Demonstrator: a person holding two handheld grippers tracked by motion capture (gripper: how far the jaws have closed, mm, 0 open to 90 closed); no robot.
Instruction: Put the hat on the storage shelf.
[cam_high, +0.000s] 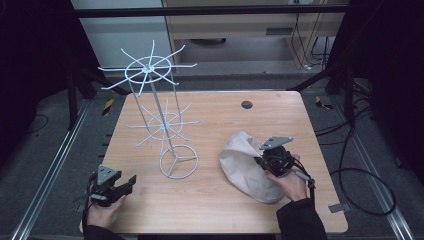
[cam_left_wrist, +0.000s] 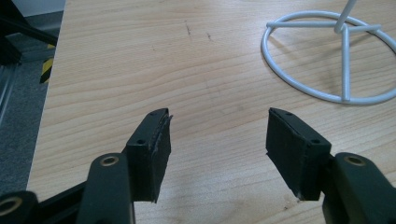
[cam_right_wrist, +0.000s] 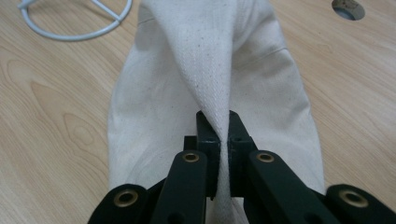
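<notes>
A cream cloth cap (cam_high: 245, 165) lies on the right half of the wooden table (cam_high: 215, 210). My right gripper (cam_high: 264, 161) is shut on a raised fold of the cap (cam_right_wrist: 205, 70), the fabric pinched between its black jaws (cam_right_wrist: 218, 135). A white wire rack (cam_high: 157, 117) with two spoked tiers stands left of centre on a ring base (cam_high: 178, 161). My left gripper (cam_high: 127, 182) is at the table's front left, open and holding nothing (cam_left_wrist: 217, 135); the ring base (cam_left_wrist: 327, 51) lies ahead and to its right.
A round dark grommet hole (cam_high: 247, 104) sits near the table's far edge, also seen past the cap (cam_right_wrist: 348, 8). Cables trail on the floor at the right (cam_high: 360, 185). Bare wood lies between the rack base and the front edge.
</notes>
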